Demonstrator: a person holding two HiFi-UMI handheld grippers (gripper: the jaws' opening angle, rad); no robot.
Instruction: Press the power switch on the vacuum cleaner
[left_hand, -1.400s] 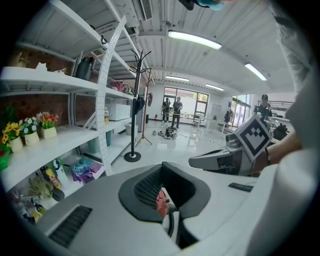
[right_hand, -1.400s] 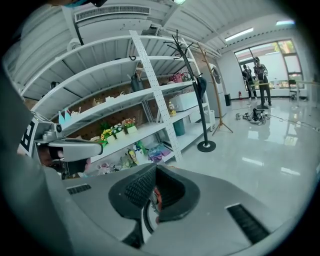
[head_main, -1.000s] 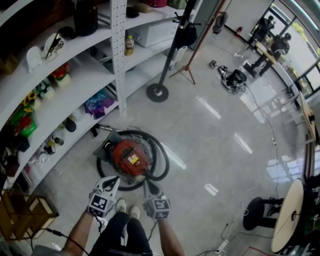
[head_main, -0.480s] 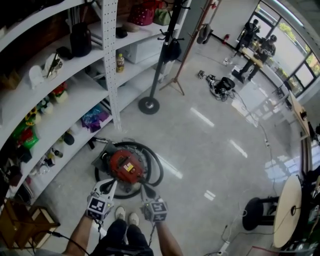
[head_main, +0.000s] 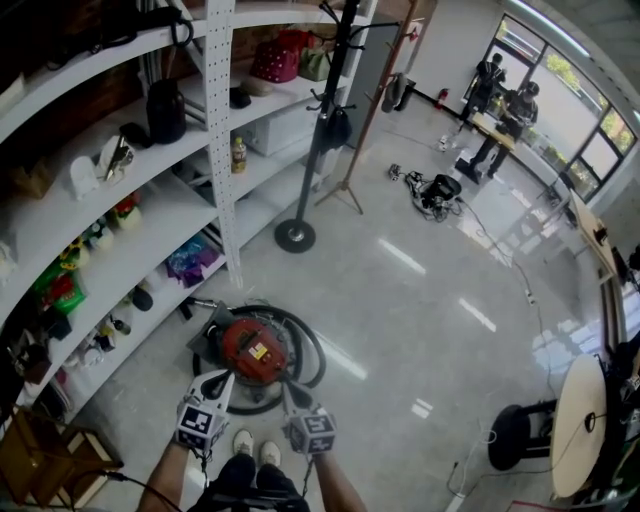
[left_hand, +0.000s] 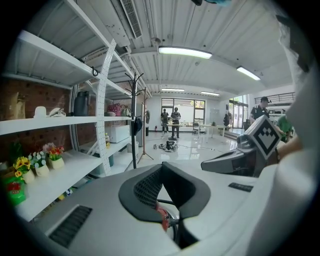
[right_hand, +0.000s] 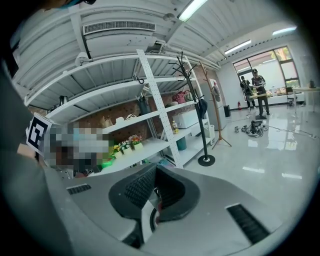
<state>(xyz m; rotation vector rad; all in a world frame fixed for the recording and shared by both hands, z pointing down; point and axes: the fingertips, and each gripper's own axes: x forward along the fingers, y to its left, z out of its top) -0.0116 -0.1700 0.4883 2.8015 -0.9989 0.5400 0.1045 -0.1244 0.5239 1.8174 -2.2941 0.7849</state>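
At the floor's (head_main: 430, 300) edge by the shelving (head_main: 150, 190), the vacuum cleaner (head_main: 255, 350) sits just ahead of left gripper (head_main: 224, 378) and right gripper (head_main: 284, 386), both pinched together empty, probably so a blunt tip can press it on.

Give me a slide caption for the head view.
Person points left gripper and right gripper at a red vacuum cleaner on the floor beside white shelves.

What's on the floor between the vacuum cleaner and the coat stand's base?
Nothing. In the head view, only bare glossy floor separates the vacuum cleaner from the coat stand's round base.
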